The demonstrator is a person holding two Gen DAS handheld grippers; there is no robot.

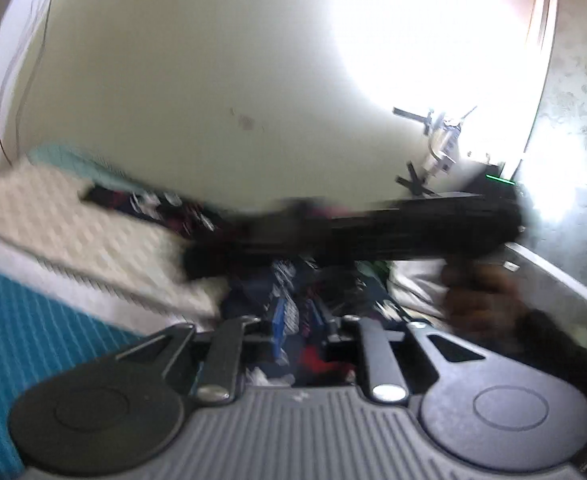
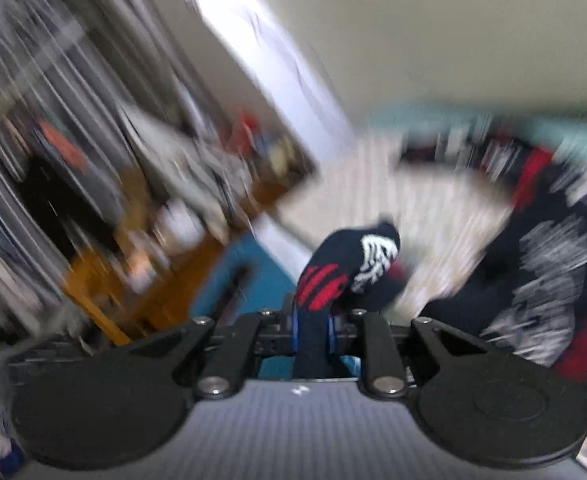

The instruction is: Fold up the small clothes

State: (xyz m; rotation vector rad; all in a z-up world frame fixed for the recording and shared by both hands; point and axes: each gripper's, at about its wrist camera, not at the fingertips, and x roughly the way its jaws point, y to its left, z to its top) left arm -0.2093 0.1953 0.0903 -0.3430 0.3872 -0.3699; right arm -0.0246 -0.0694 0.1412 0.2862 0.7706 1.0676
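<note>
Both shots were pretty blurry. The right gripper (image 2: 312,326) had its jaws pinched on the dark printed garment (image 2: 353,268), above a cream quilted bed (image 2: 425,204). The left gripper (image 1: 299,326) gripped that cloth too.

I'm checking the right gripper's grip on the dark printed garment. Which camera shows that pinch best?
The right wrist view: the dark garment bunches up sharply between the right gripper fingers, red stripes and white print clear. The left wrist view shows that gripper only side-on and motion-blurred, its pinch unreadable.
</note>
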